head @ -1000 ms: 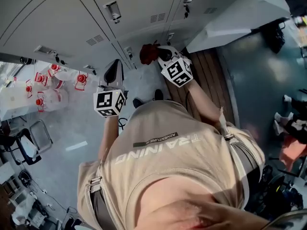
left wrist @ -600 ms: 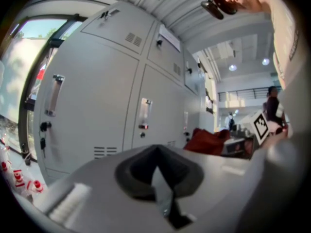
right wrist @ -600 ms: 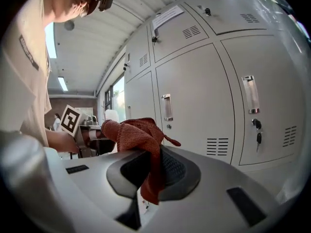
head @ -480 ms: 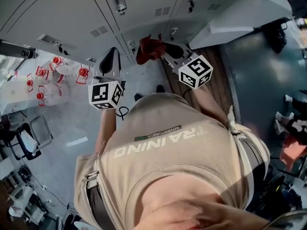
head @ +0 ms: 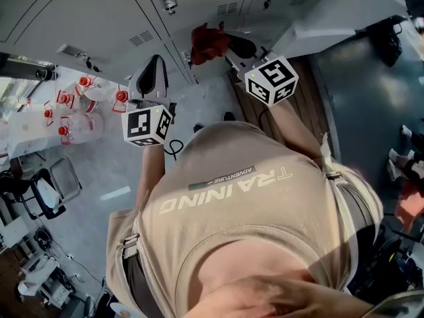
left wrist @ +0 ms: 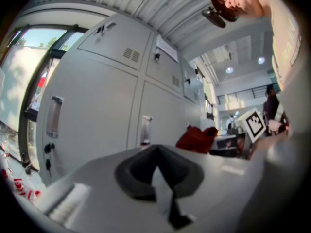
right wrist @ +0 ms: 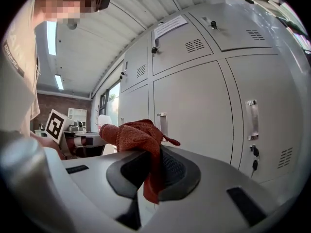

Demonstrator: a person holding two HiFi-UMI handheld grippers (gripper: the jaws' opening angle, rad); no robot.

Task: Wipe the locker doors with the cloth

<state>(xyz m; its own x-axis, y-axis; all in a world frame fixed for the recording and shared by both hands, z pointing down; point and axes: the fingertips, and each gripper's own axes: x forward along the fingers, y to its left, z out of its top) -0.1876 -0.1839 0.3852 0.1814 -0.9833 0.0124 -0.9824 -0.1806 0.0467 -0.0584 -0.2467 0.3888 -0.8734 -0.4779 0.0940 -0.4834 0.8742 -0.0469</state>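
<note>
Grey locker doors fill the top of the head view. A red cloth hangs bunched in front of them, with my right gripper shut on it. In the right gripper view the cloth is pinched between the jaws of that gripper, close to a door with a handle. My left gripper is shut with nothing in it, beside the cloth and a little lower. In the left gripper view that gripper points at a locker door, and the cloth shows to its right.
Several clear bottles with red caps stand on the floor at the left. A chair sits lower left. A wooden platform and a white counter lie to the right of the lockers.
Both grippers have moved up toward the lockers. The red cloth has travelled with the right gripper, higher along the doors.
</note>
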